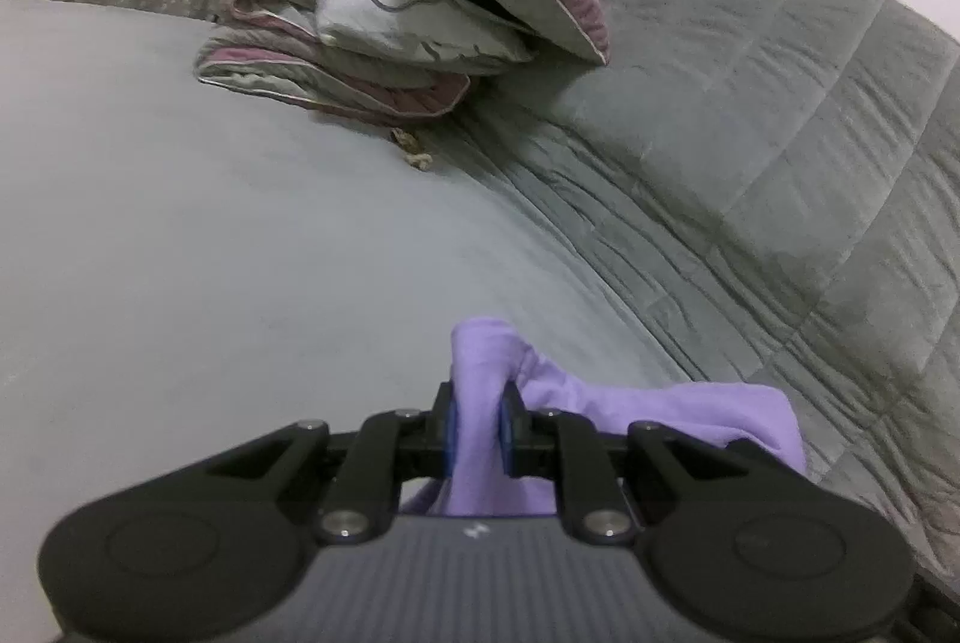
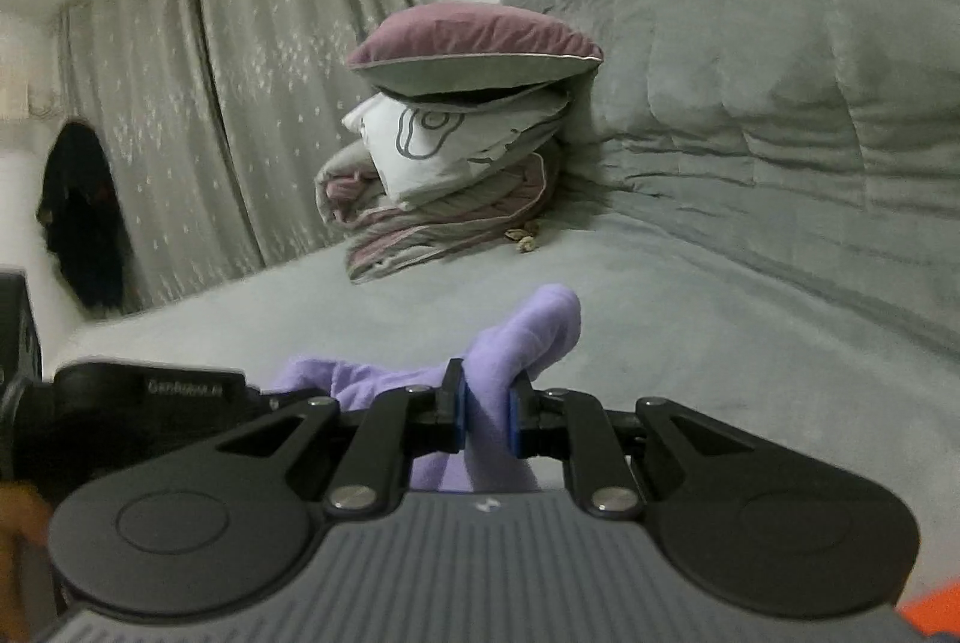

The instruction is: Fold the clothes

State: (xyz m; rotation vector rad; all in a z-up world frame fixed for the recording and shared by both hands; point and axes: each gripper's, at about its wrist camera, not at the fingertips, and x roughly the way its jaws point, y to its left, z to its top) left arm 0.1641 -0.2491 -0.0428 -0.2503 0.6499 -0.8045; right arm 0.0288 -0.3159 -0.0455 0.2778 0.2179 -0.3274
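Note:
A lilac garment [image 1: 654, 403] hangs between both grippers above a grey bed. In the left wrist view my left gripper [image 1: 478, 427] is shut on a bunched fold of it, and the cloth trails off to the right. In the right wrist view my right gripper [image 2: 487, 418] is shut on another fold of the lilac garment [image 2: 528, 337], whose rounded end sticks out past the blue pads [image 2: 514, 418]. The left gripper's black body [image 2: 144, 403] shows at the left of that view, close beside the right one. How the rest of the garment lies under the grippers is hidden.
The smooth grey bedsheet [image 1: 210, 235] stretches ahead, with a quilted grey blanket [image 1: 780, 163] along the right. A stack of folded bedding and pillows [image 1: 390, 19] sits at the far end. Patterned curtains [image 2: 252, 103] and a dark hanging item [image 2: 84, 223] stand beyond the bed.

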